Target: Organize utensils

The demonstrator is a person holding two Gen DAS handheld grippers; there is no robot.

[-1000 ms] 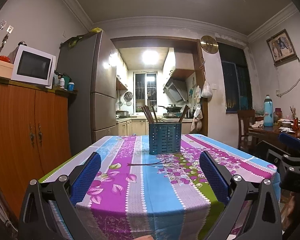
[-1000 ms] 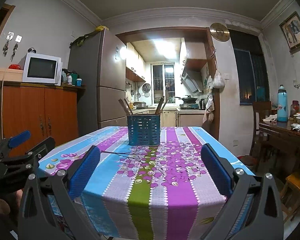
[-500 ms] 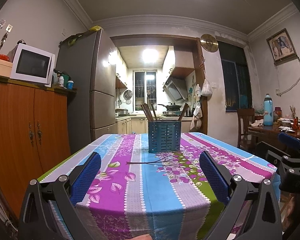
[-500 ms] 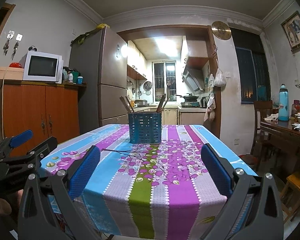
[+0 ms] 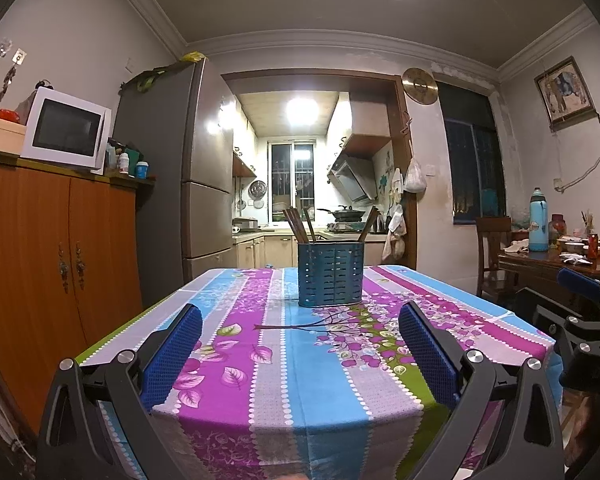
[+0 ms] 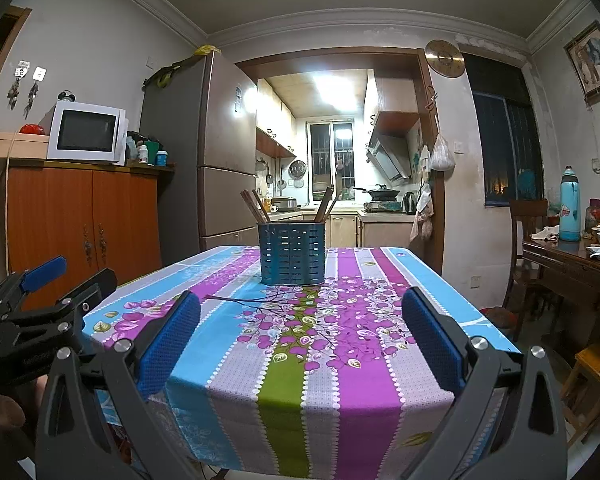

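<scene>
Floral tablecloth [image 5: 268, 364] looming nearer than before | chopstick caddy [image 5: 329, 274] sitting centered (chopsticks inside) | my left claw [image 5: 300, 356] and right claw [image 6: 300, 344] both gaping wide, gripping nothing

A white microwave [image 5: 66, 135] sits on an orange cabinet [image 5: 56, 260] beside a grey fridge [image 5: 180, 184].

- A table [image 5: 260, 392] with a striped, flowered cloth [image 6: 300, 360] fills the foreground.
- On the left, an orange cabinet [image 5: 40, 260] carries a white microwave [image 5: 66, 134]; a grey fridge [image 5: 188, 168] stands just beside it.
- A wood-framed doorway [image 6: 340, 56] opens onto a lit kitchen with a barred window [image 5: 292, 176], a hood [image 6: 388, 156] and a pan [image 6: 380, 191].
- A round clock [image 5: 419, 85] hangs by a dark window [image 5: 474, 168].
- On the right wall hangs a picture [image 5: 564, 94], above a cluttered side table [image 6: 572, 264] with a blue flask [image 6: 570, 204] and a chair [image 5: 494, 252].
</scene>
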